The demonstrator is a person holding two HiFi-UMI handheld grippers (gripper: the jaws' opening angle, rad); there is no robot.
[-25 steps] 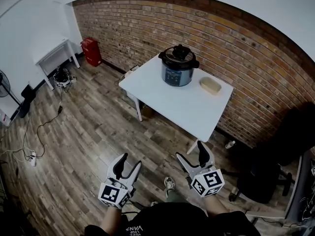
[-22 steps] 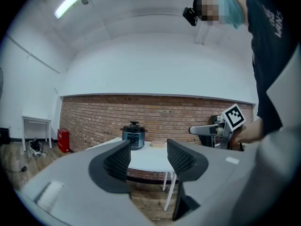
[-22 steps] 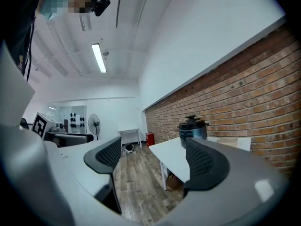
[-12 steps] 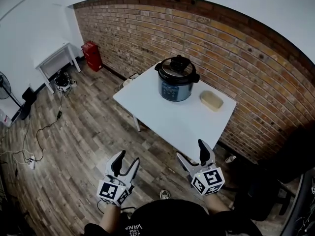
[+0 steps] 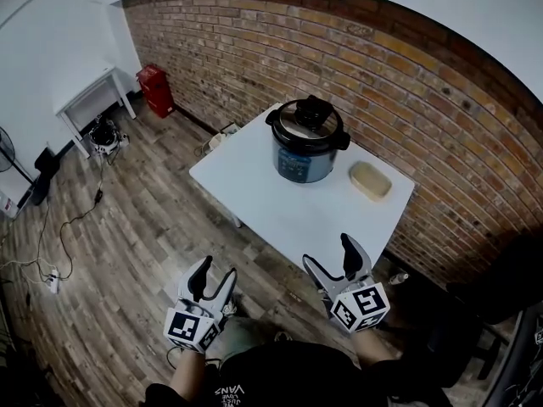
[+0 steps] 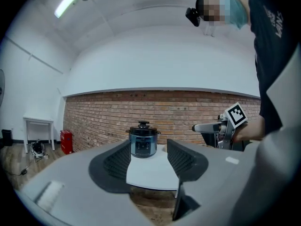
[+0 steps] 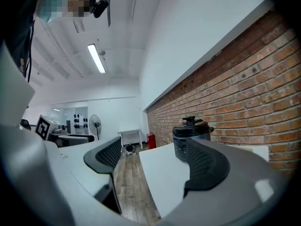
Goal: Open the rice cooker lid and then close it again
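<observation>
A dark blue rice cooker (image 5: 306,139) with a black lid and top knob stands shut on a white table (image 5: 280,206) against the brick wall. It also shows far ahead in the left gripper view as the rice cooker (image 6: 142,141), and in the right gripper view as the rice cooker (image 7: 188,140). My left gripper (image 5: 211,281) hangs open over the floor, short of the table's near edge. My right gripper (image 5: 334,261) is open too, level with the table's near corner. Both hold nothing and are far from the cooker.
A tan shallow dish (image 5: 371,181) lies on the table right of the cooker. A red canister (image 5: 153,89) and a small white side table (image 5: 91,99) stand at the far left wall. Cables (image 5: 51,227) trail over the wooden floor. Dark chairs sit at the right.
The view has closed in on the table: the cooker and table look larger and nearer. Both grippers stay open, held in front of the body.
</observation>
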